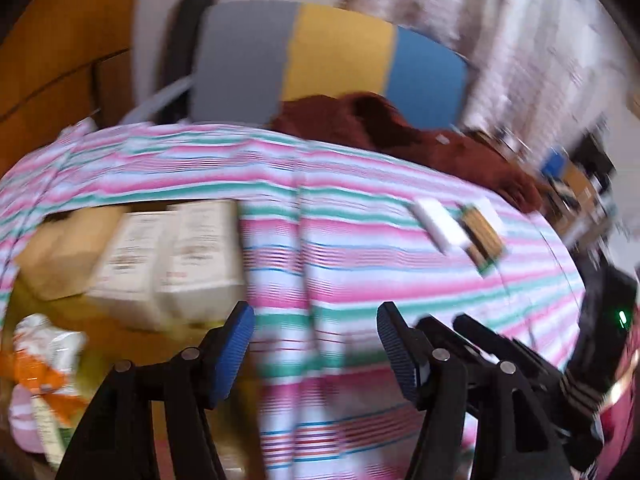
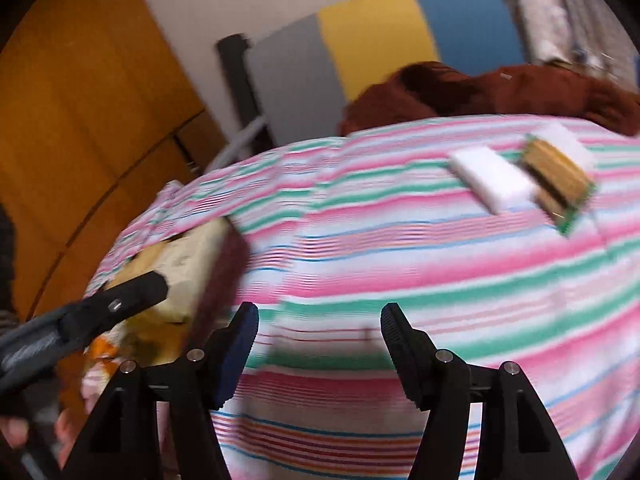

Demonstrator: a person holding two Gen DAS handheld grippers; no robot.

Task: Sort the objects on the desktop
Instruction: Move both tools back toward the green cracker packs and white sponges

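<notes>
Hovering above the striped tablecloth (image 1: 360,208), the left gripper (image 1: 316,344) pointed forward with jaws spread wide and empty. The right gripper (image 2: 318,344) was equally wide open and empty, held just to its right. A white eraser-like block (image 2: 490,184) lay touching a brown scrub pad (image 2: 556,178) far across the cloth; white cartons (image 1: 172,256) sat at the left edge.

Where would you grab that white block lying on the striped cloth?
Probably across the white block's two long sides, coming down from above. It lies flat on the striped cloth, a narrow bar that open jaws should span. The brown-topped pad crowds one end.
</notes>
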